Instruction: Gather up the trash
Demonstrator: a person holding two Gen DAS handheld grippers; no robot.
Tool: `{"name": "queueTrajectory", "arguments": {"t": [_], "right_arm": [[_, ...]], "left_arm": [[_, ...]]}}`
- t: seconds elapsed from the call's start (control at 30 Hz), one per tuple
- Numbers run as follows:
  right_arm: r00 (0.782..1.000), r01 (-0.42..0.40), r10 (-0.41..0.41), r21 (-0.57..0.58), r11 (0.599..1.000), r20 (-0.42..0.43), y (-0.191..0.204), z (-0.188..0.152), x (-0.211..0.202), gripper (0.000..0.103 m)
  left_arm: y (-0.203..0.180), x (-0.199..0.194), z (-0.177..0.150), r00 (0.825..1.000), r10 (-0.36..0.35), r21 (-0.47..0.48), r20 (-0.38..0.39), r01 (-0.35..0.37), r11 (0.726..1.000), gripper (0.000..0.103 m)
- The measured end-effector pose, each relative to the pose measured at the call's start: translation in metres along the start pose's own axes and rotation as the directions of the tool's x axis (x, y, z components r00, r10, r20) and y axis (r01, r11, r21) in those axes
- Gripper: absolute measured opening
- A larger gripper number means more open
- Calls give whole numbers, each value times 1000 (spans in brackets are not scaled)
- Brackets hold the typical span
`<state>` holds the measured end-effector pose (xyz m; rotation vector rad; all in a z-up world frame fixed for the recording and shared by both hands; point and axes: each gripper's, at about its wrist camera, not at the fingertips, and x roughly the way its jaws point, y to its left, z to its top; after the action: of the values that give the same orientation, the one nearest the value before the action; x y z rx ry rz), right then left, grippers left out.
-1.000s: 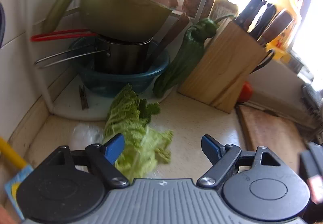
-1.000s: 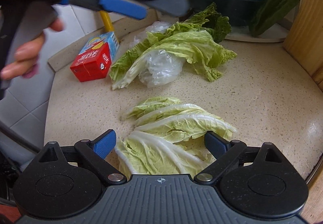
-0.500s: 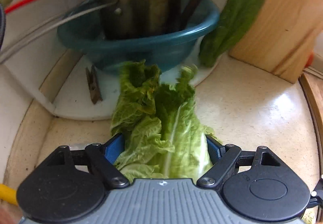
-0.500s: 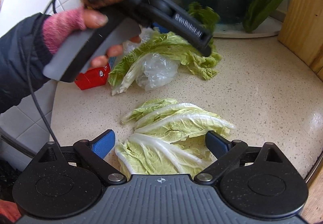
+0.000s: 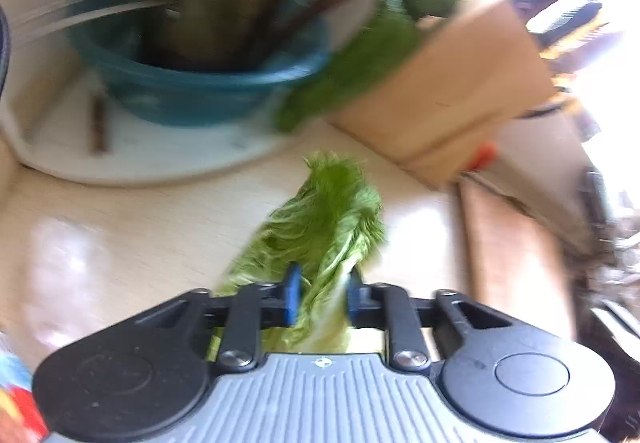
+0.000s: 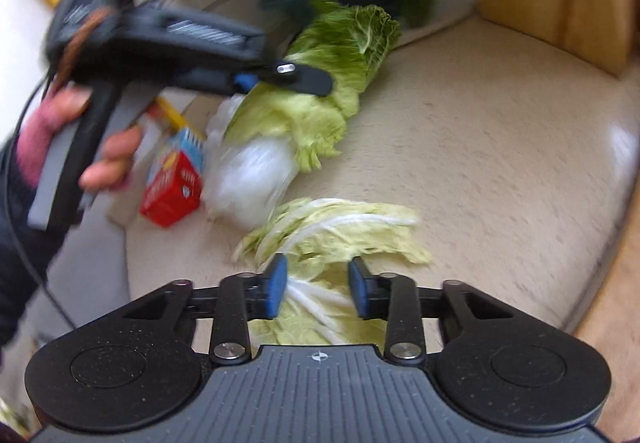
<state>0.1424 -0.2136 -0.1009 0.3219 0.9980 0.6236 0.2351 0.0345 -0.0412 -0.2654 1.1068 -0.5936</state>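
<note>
A dark green cabbage leaf [image 5: 328,211] lies on the beige counter [image 5: 120,219], its stem end pinched between the blue pads of my left gripper [image 5: 322,295], whose jaws are closing. In the right wrist view the same leaf [image 6: 352,39] trails from the left gripper [image 6: 248,79], held by a person's hand [image 6: 108,163]. My right gripper [image 6: 318,291] is closing on a bunch of pale cabbage leaves [image 6: 344,227], whose white ribs are gathered between its pads.
A crumpled clear plastic bag [image 6: 252,175] and a red carton [image 6: 172,191] lie left of the pale leaves. At the back stand a teal bowl [image 5: 200,91] holding a pot, a green pepper [image 5: 360,63], a wooden knife block [image 5: 452,91] and a cutting board [image 5: 512,255].
Both grippers have gone from wide open to closed on cabbage leaves. The left one moved in over the dark leaf and swung it right; the right view has rolled.
</note>
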Motion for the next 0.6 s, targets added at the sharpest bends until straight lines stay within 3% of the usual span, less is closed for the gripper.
{"name": "queueTrajectory", "arguments": {"t": [0.13,0.23,0.27,0.37,0.5,0.53,0.6], "right_arm": [[999,19,-21,43,999,35,-11,-10,-22,25],[998,34,-37,65,997,56,-15,-17,-37,25],[997,36,-40,70,997,60,-16,-19,-40,25],[997,34,-39,77,996,67,-19,-18,-42,25],[997,14,-19,58,998,80,-14,-19,-35,40],[996,16,-19,39,999,82,-11,-19,-35,52],[996,23,-24,6,1000,85,-5,-16,-34,63]], "left_arm": [[-17,-1,-11,1000,4,54,-7,-3,999,17],[-32,-11,-19,986,151,182,66,-161,970,17],[-37,-15,-24,984,160,201,77,-172,964,17],[-30,-35,-31,992,100,155,78,-111,982,17],[-26,-46,-43,990,114,171,86,-128,977,17],[-22,-46,-43,989,119,162,84,-132,978,17],[-14,-55,-54,994,74,122,80,-84,989,17]]}}
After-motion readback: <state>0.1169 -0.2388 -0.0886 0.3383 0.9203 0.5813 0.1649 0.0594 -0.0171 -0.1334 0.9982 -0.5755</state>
